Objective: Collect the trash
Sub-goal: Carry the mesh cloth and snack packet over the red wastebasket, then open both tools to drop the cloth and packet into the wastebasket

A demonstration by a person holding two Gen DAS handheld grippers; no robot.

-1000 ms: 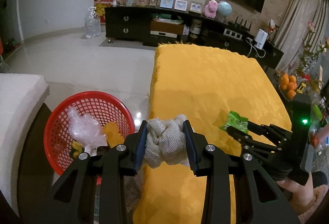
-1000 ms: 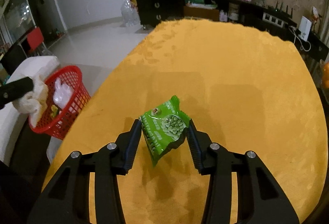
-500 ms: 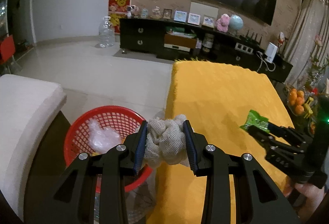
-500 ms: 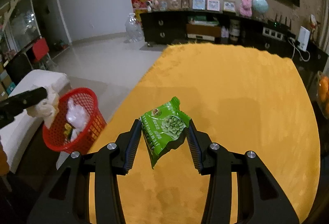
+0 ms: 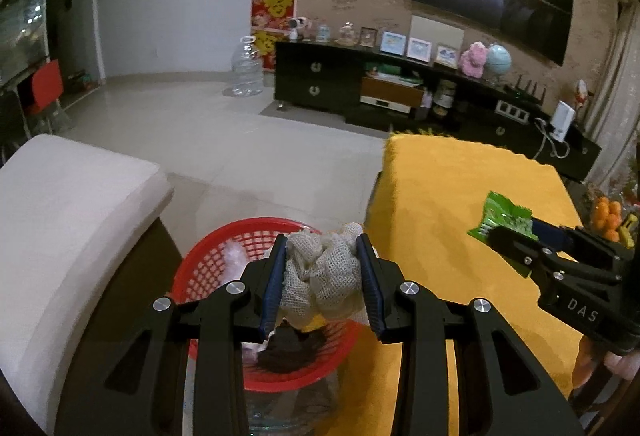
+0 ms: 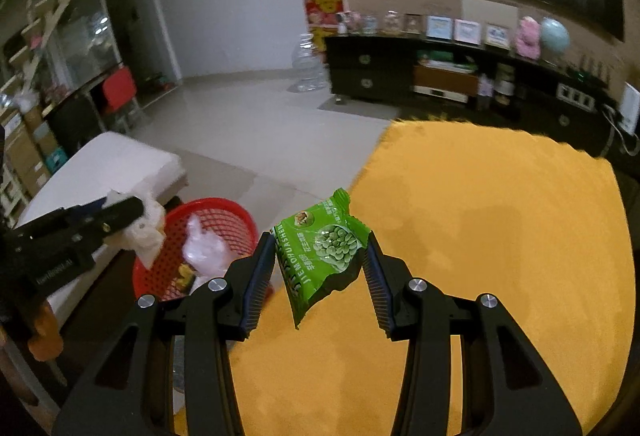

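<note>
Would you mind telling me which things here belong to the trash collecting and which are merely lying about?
Job:
- gauze wad in left gripper
- green snack packet in right gripper
- red basket

Lying about:
- water jug
- oranges
- globe

L gripper (image 5: 322, 276) gripped a wad of white mesh cloth (image 5: 322, 278) btwn its fingers, right above the red basket (image 5: 208, 272) beside the yellow-covered table (image 5: 460, 196). R gripper (image 5: 505, 232) pinched a green snack packet (image 5: 502, 220) over the table.
</note>
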